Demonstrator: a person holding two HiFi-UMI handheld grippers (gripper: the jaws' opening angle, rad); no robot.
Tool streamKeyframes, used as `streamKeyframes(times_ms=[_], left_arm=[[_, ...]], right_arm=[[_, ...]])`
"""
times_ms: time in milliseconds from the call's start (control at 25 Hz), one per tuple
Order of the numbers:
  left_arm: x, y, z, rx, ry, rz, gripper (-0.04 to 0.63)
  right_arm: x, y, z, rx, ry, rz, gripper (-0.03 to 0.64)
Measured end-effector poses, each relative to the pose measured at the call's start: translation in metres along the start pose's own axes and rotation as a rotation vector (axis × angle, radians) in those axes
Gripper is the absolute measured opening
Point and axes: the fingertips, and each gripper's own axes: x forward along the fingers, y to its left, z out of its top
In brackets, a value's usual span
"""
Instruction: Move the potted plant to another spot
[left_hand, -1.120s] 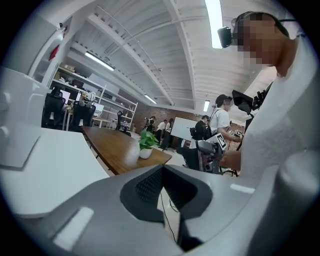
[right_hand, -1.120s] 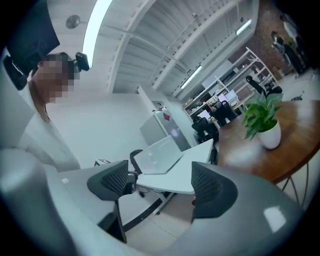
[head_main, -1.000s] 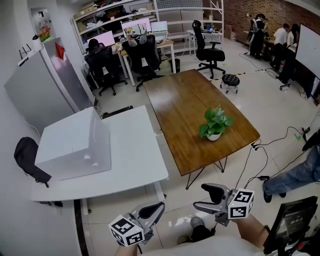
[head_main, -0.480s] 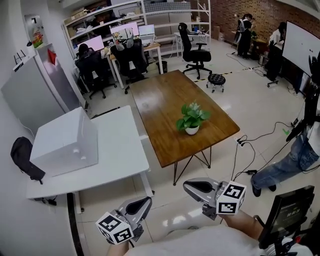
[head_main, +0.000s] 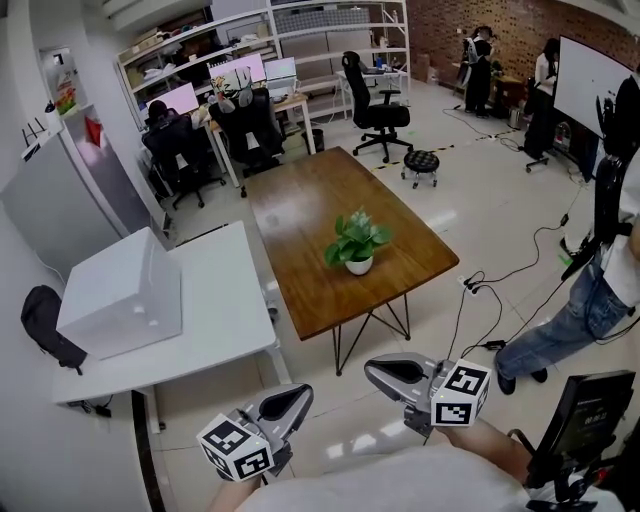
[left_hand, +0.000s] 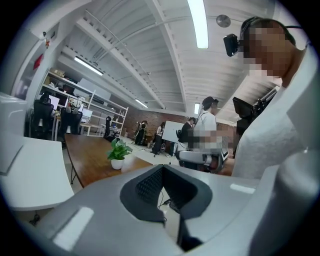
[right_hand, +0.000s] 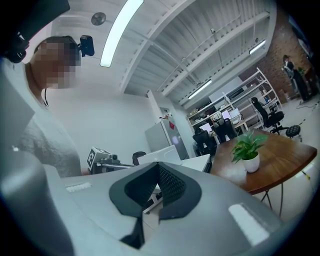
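Note:
The potted plant (head_main: 355, 243), green leaves in a small white pot, stands near the right edge of the brown wooden table (head_main: 300, 200). It also shows far off in the left gripper view (left_hand: 118, 155) and the right gripper view (right_hand: 250, 150). Both grippers hang low in front of me, well short of the table and pointing toward it. My left gripper (head_main: 298, 396) is shut and empty, its pads meeting (left_hand: 162, 172). My right gripper (head_main: 377, 369) has just been closing and is now shut with nothing between its pads (right_hand: 158, 170).
A white table (head_main: 220, 320) carrying a large white box (head_main: 120, 295) stands left of the wooden one. A black bag (head_main: 45, 325) hangs by its left end. A person in jeans (head_main: 590, 300) stands at right, with floor cables (head_main: 480, 290) and a black chair (head_main: 580, 430).
My right gripper's jaws went from wide open to shut. Both grippers rose slightly, and the view shifted so the table and plant sit further left. The plant stays put.

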Motion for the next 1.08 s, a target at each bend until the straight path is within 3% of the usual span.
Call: streamKeyframes(times_ms=[1080], left_arm=[[-0.020, 0.014, 0.005, 0.001, -0.002, 0.024, -0.005]], right_arm=[[0.034, 0.009, -0.013, -0.026, 0.081, 0.022, 0.003]])
